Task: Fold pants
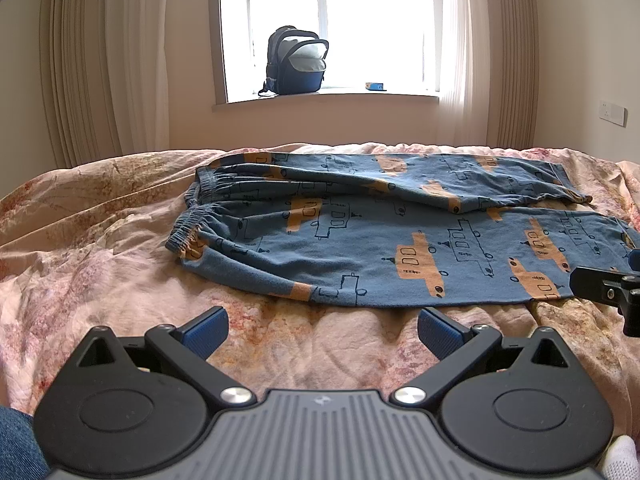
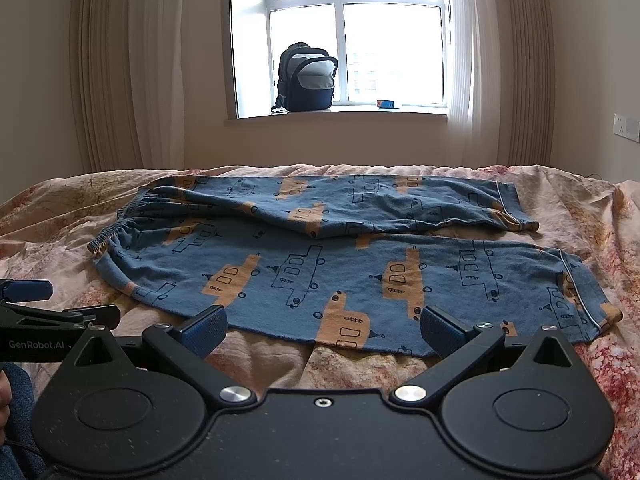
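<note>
Pants (image 2: 344, 264) lay flat on the bedspread (image 1: 100, 240), backpack (image 1: 296, 62) beyond; both left gripper (image 1: 322, 332) and right gripper (image 2: 322, 330) gaped empty just before the near edge.

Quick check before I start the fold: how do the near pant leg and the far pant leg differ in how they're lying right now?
The near pant leg lies flat and smooth; the far pant leg is rumpled, with creases along it. The near leg's cuff reaches further right than the far leg's. The near leg's front edge sits by the right gripper; the far leg lies toward the window. Both share the blue orange-printed fabric, waistband at the left, on the bedspread.
</note>
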Available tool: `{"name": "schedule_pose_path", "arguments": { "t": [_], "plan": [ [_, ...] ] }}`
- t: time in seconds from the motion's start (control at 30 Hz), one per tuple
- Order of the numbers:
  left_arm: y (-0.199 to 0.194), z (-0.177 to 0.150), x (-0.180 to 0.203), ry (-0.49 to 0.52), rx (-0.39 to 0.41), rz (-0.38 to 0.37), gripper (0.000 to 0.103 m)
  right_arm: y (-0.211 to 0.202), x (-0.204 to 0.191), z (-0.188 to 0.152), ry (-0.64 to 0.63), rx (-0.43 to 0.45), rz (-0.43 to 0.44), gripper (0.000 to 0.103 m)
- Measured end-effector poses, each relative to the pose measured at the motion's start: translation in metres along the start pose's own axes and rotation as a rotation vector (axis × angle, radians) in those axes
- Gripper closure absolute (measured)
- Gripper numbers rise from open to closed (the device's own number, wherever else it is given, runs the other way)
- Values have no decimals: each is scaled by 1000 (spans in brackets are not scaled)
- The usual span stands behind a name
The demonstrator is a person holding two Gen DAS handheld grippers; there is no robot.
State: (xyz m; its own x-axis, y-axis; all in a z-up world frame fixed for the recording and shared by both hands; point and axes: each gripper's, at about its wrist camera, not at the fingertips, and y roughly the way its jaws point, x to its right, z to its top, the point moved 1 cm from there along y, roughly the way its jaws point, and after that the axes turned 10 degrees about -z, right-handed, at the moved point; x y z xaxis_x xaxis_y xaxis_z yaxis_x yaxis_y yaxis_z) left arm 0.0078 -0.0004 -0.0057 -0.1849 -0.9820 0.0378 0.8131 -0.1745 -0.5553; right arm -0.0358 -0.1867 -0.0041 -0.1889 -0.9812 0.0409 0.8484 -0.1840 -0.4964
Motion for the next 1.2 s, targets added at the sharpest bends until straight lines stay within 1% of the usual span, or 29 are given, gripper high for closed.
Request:
{"name": "schedule_pose_path", "arguments": {
  "t": [0.4, 0.5, 0.73, 0.8, 0.87, 0.93, 1.0, 1.07, 1.1, 1.13, 1.2],
  "plan": [
    [3, -2, 0, 3, -9, 3, 0, 1, 2, -2, 2, -7, 2, 0],
    [7, -3, 0, 2, -23, 8, 0, 1, 1, -1, 5, -9, 1, 0],
    [9, -4, -2, -20, -51, -7, 0, 4, 5, -2, 17, -29, -6, 0],
    [11, -5, -4, -44, -74, -24, 0, 3, 5, 0, 8, -22, -21, 0],
    [13, -4, -8, -83, -112, -66, 0, 2, 5, 6, -13, -8, -42, 0],
    [15, 3, -15, -130, -149, -119, 0, 5, 5, 21, -58, -10, -36, 0],
    [15, 21, -25, -171, -161, -162, 0, 5, 5, 46, -160, 9, 8, 0],
    [13, 50, -40, -207, -116, -182, 0, 2, 3, 81, -298, 47, 60, 0],
    [13, 66, -47, -212, -90, -174, 0, 3, 2, 98, -357, 43, 77, 0],
    [15, 86, -56, -214, -66, -160, 0, 6, 2, 118, -411, 10, 95, 0],
    [23, 120, -70, -212, -36, -134, 0, 22, 0, 158, -491, -120, 132, 0]
  ]
}}
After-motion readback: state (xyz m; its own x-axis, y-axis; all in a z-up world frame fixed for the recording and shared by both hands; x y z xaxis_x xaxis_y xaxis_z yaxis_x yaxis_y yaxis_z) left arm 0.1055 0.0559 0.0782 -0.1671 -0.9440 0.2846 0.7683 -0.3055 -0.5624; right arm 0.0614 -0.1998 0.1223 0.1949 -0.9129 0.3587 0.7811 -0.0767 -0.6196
